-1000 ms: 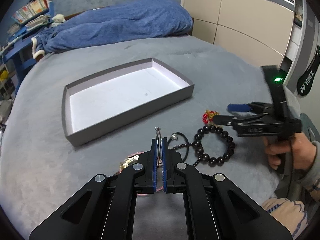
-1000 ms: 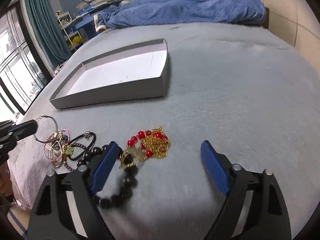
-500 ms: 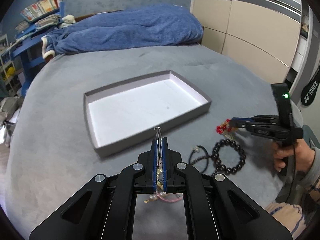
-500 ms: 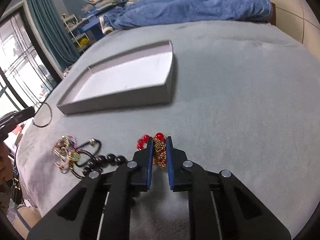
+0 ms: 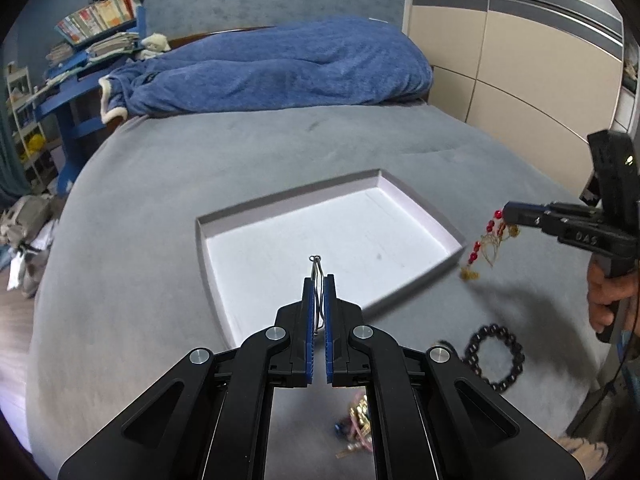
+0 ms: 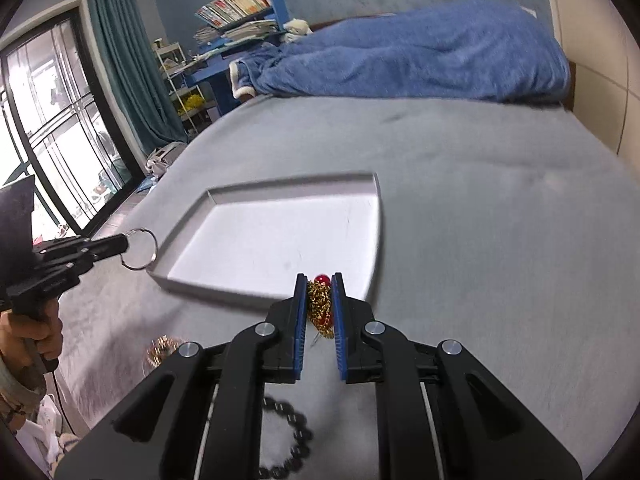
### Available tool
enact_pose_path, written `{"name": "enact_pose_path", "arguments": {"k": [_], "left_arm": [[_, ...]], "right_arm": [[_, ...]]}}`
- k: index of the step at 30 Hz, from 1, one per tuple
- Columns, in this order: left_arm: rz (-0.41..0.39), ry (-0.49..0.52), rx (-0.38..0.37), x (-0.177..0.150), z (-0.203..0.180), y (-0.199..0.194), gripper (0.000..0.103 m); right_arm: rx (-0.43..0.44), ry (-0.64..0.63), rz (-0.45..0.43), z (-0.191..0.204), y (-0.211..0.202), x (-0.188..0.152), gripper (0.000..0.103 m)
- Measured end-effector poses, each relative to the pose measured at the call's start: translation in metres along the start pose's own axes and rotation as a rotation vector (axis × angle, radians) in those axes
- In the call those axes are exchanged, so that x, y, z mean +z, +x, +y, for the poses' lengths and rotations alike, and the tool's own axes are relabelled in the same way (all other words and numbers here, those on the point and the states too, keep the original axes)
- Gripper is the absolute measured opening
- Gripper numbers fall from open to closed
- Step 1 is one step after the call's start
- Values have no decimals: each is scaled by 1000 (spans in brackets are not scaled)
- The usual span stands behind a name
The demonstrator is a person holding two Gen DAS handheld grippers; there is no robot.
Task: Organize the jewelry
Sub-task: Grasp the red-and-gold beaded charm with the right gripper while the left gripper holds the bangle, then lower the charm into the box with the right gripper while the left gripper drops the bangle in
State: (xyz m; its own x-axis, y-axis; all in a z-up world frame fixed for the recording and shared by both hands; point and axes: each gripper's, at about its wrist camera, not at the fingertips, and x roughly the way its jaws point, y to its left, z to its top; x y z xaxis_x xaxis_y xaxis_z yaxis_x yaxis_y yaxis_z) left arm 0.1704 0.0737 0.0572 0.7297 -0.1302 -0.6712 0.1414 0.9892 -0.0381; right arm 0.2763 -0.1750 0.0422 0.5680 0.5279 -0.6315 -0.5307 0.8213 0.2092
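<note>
Barely begun: shallow grey cardboard tray with a white floor (image 5: 424, 204) lying on the grey bed cover (image 5: 168, 160), nothing inside it yet

Gold chain with red beads (image 5: 486, 240) off the bed, dangling beside the tray's right-hand corner, pinched at its top end by the right tongs (image 5: 505, 213); bunched gold links and one red bead squeezed between the blue pads (image 6: 301, 308) in the right wrist view

Thin silver wire ring (image 6: 138, 249) also lifted, clamped at its edge in the left tongs (image 5: 318, 280), hovering at the tray's near left corner, seemingly on its way in

Both sets of tongs closed on their pieces, neither piece over the tray floor enough to count as placed

Left to do: release of both pieces into the tray; then the black bead bracelet (image 5: 496, 358) lying on the bed just short of the tray, and the small tangle of gold and pink trinkets (image 5: 356, 424) under the left tongs, too blurred to sort out piece by piece
</note>
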Motion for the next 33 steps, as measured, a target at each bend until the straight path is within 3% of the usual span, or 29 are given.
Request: {"name": "enact_pose_path", "arguments": {"k": [17,33], "left_arm": [[54,-72,-10,12,19,43,5],[136,-78,1,-4,17,81,5]], "right_arm": [[10,-54,-98,28,8,67,7],[-48,27,130,1,94,8,7]]}}
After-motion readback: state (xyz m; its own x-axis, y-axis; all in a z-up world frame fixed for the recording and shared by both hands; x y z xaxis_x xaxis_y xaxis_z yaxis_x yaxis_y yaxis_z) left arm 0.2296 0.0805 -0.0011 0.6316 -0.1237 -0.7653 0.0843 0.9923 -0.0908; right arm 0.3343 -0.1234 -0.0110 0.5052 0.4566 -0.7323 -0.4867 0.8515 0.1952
